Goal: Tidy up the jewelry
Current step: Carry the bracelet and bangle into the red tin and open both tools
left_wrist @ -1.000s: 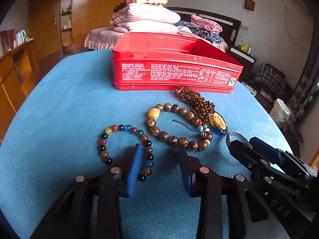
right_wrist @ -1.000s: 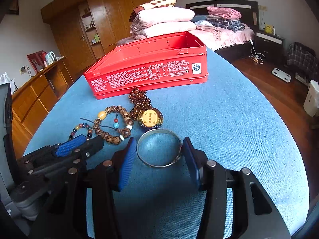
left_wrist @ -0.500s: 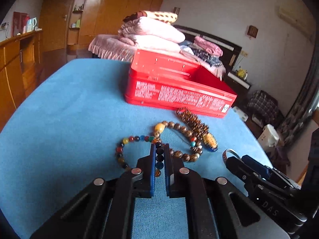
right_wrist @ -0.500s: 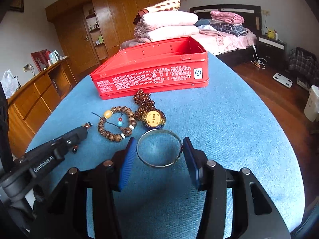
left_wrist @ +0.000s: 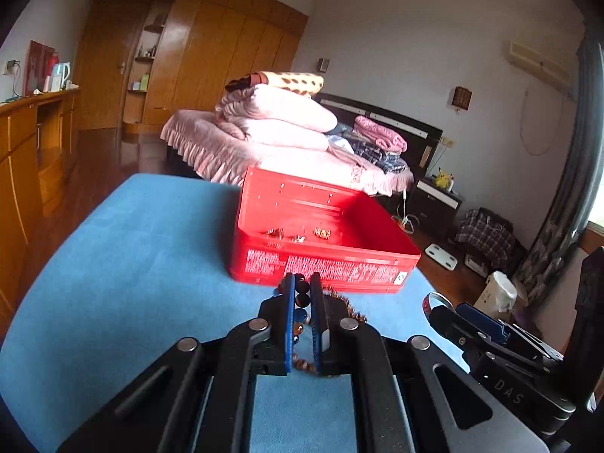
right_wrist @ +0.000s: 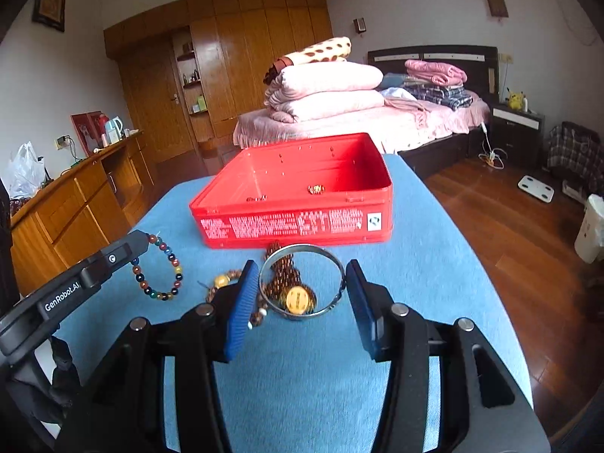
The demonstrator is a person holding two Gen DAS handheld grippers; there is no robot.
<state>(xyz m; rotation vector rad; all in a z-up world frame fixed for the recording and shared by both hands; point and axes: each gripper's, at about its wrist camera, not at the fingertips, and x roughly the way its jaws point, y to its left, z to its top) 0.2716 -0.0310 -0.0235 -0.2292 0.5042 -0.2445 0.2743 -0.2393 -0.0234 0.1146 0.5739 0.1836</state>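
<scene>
Left wrist view: the left gripper [left_wrist: 302, 302] is clamped on the multicoloured bead bracelet [left_wrist: 301, 304], raised in front of the red tin [left_wrist: 324, 264] on the blue table [left_wrist: 132, 264].

Right wrist view: the right gripper [right_wrist: 302, 302] grips the silver bangle [right_wrist: 302, 283] across its width, lifted above the amber necklace [right_wrist: 288, 283]. Only here does the bead bracelet [right_wrist: 158, 268] show whole, dangling from the left gripper's tips at left.

Tin [right_wrist: 294, 222] on table [right_wrist: 434, 264], necklace [right_wrist: 287, 279] before it.
</scene>
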